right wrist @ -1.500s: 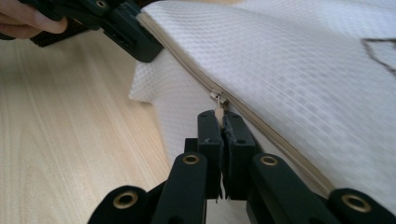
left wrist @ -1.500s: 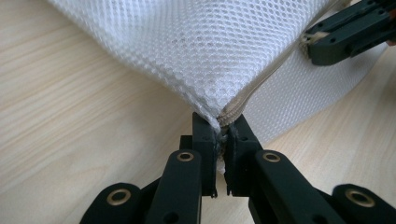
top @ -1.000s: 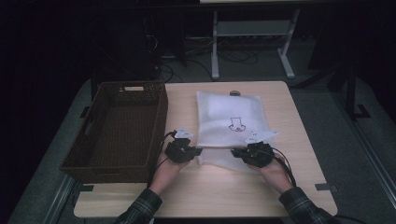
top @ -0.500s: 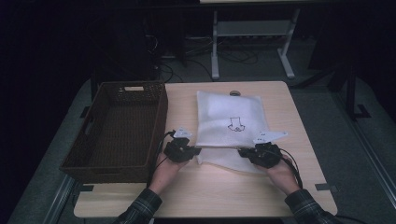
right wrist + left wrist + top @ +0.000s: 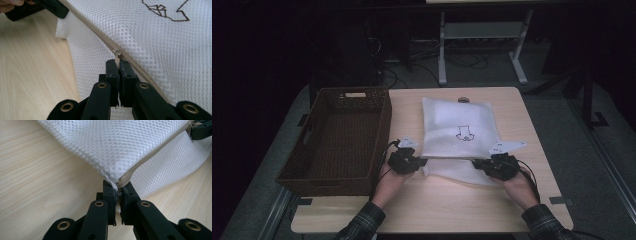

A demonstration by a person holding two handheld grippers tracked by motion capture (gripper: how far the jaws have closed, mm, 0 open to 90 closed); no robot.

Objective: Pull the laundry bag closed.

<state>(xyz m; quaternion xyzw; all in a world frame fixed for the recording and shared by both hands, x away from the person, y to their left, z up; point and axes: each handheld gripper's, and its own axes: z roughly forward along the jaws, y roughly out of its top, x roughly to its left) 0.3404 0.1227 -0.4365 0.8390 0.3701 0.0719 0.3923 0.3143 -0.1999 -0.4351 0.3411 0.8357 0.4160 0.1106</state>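
A white mesh zipper bag (image 5: 459, 127) lies flat on the wooden table (image 5: 437, 210), a small dark outline figure stitched on top. My left gripper (image 5: 423, 161) is shut on the bag's near-left corner, at the end of the beige zipper (image 5: 155, 152); the left gripper view has its jaws (image 5: 118, 192) pinching mesh and zipper tape. My right gripper (image 5: 478, 162) is shut on the zipper pull (image 5: 116, 53), and its tab sits between the closed jaws (image 5: 117, 66). The zipper runs taut between the two grippers. A lower layer of mesh spreads out below the zipper line.
A dark brown woven basket (image 5: 382, 130) stands on the table's left side, close beside my left hand, with nothing inside. A table leg frame and cables sit on the dark floor beyond the far edge. Bare wood lies in front of both hands.
My right gripper has slid to the right along the zipper with the pull in it, widening the gap between the grippers. The left gripper has held still on the corner.
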